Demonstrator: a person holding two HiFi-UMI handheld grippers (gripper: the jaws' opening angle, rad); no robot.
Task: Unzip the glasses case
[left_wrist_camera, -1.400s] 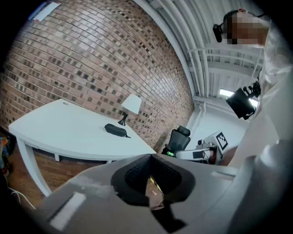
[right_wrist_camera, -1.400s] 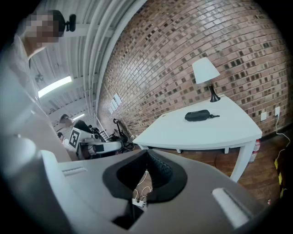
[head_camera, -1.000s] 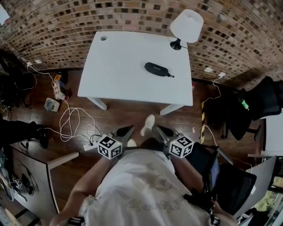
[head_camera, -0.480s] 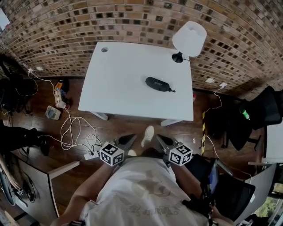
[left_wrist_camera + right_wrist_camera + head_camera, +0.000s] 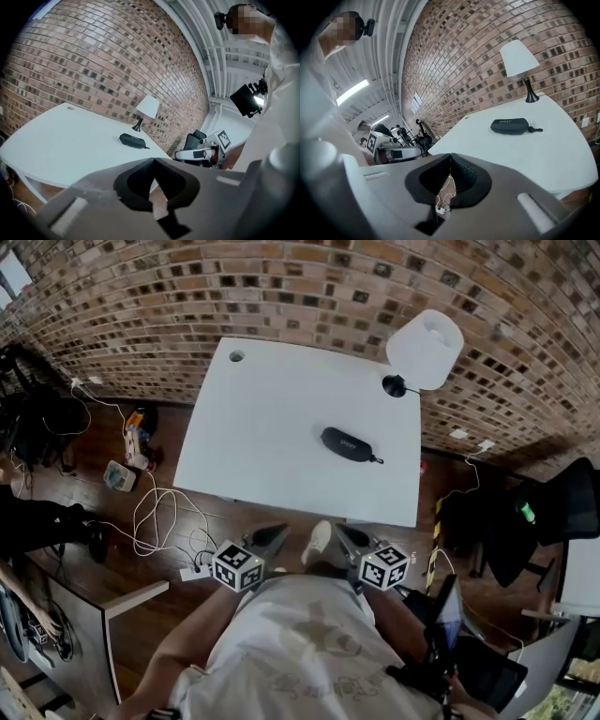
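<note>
Right gripper view: my jaws together and empty, case ahead on the table.
My right gripper (image 5: 450,158) has its jaws closed pad to pad, nothing between them; through the opening below them I see white cables (image 5: 442,199) on a brown floor. The dark glasses case (image 5: 509,126) lies flat and closed on the white table (image 5: 534,154), well apart from my tips, its pull tab at the right end. Behind it a white-shaded lamp (image 5: 518,57) stands by the brick wall (image 5: 459,61).
</note>
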